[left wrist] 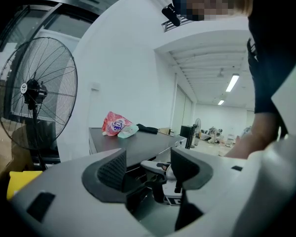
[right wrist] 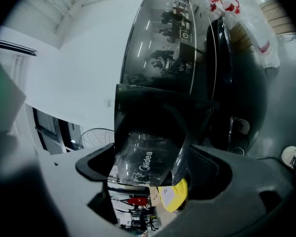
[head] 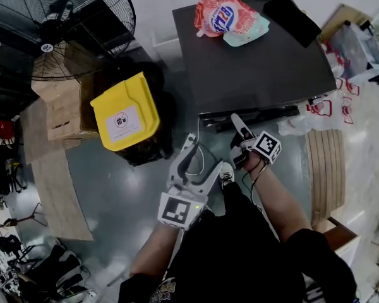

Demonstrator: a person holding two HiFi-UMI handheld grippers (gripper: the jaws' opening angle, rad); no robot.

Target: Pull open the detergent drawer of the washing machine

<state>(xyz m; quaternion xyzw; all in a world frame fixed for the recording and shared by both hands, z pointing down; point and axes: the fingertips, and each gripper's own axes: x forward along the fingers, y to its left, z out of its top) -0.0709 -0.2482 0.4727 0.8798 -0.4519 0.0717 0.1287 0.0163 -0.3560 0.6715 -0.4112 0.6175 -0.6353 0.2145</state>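
Because the head camera looks steeply down, the dark grey, flat-topped washing machine [head: 252, 68] reads almost as a plan. A pink plastic detergent pouch [head: 224, 14] and a black flat object [head: 290, 17] lie on its lid. A yellow lidded bin [head: 123, 112] and a black pedestal fan [head: 63, 24] stand on the floor to its left. The right tongs [head: 239, 128] sit at the machine's upper front edge, where the fascia runs. The left tongs [head: 205, 155] hang apart from the machine, which leaves the pull to one hand.

Left gripper view: both jaws stand spread with nothing between them. Through the gap the right tongs and the machine's lid show beyond, so this hand is judged idle and kept clear.

Right gripper view: the tilted picture faces the machine's front. The glossy black detergent drawer [right wrist: 148, 157], its face lettered Midea, fills the space between the jaws. They stand spread wide, and no pad is seen pressing it. Its dark top face shows ahead of the fascia, so it is judged at least partly drawn out; by how much cannot be told. The jaws straddle the drawer front's two edges, a placement suited to a straight outward pull.
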